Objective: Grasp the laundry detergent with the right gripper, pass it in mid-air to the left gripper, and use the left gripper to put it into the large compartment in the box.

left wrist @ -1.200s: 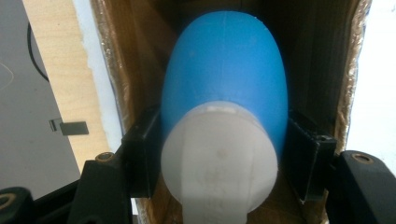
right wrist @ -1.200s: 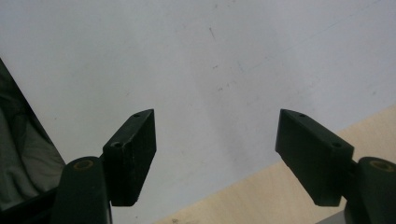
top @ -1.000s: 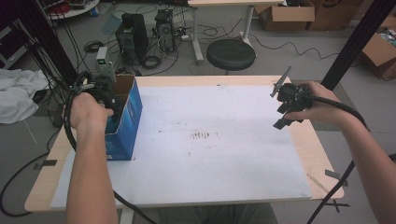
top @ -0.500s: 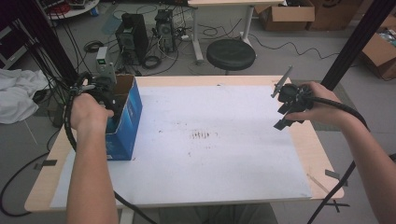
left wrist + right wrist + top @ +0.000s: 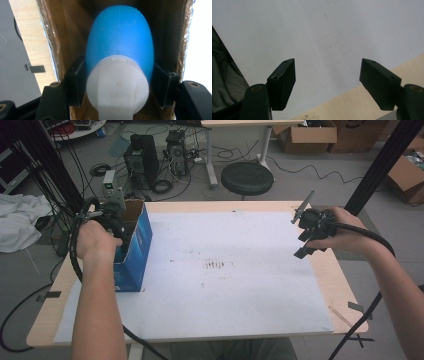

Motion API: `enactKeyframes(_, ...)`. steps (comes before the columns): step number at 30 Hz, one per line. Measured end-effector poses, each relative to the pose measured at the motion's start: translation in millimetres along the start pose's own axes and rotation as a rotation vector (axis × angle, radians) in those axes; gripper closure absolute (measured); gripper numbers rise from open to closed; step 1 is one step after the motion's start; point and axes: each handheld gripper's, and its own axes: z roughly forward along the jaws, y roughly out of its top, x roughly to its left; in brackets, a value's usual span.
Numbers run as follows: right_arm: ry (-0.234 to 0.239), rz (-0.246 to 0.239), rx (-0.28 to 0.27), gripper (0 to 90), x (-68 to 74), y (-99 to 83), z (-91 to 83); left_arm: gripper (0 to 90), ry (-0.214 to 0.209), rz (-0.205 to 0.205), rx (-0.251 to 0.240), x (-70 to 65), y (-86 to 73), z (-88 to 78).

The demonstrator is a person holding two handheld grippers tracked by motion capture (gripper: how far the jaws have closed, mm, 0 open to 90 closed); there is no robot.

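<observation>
Left gripper (image 5: 117, 90) is down inside the blue box (image 5: 135, 251) at the table's left edge, jaws clamped on a blue bottle (image 5: 120, 47) just above its white cap (image 5: 117, 87). Bottle sits inside the box between the cardboard walls. Right gripper (image 5: 327, 85) hangs over the white sheet (image 5: 225, 270) near the right edge, jaws apart, nothing between them.

A grey floor (image 5: 310, 180) lies beyond the table's far edge, with a black round stool (image 5: 247, 178), two computer towers (image 5: 155, 155) and tangled cables. Cardboard boxes (image 5: 307, 134) stand at the far right, and white cloth (image 5: 17, 220) lies off the left edge.
</observation>
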Motion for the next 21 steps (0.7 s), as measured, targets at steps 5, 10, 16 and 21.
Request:
enactKeyframes(5,0.002,0.004,0.000,29.3,0.4,-0.5,-0.1,38.2,-0.001,0.000,-0.003,-0.1,-0.3,-0.1)
enactKeyframes(10,0.004,0.001,0.001,29.3,0.8,-0.5,-0.1,36.2,-0.008,0.006,-0.006,-1.3,-0.8,-1.1)
enactKeyframes(16,0.005,0.001,0.000,29.3,1.3,-0.1,-0.1,30.2,0.014,0.040,-0.028,-4.2,-1.6,-12.7)
enactKeyframes(21,0.009,-0.006,0.000,29.1,3.6,1.8,-0.4,28.4,0.029,0.060,-0.051,-5.5,-3.4,-29.6)
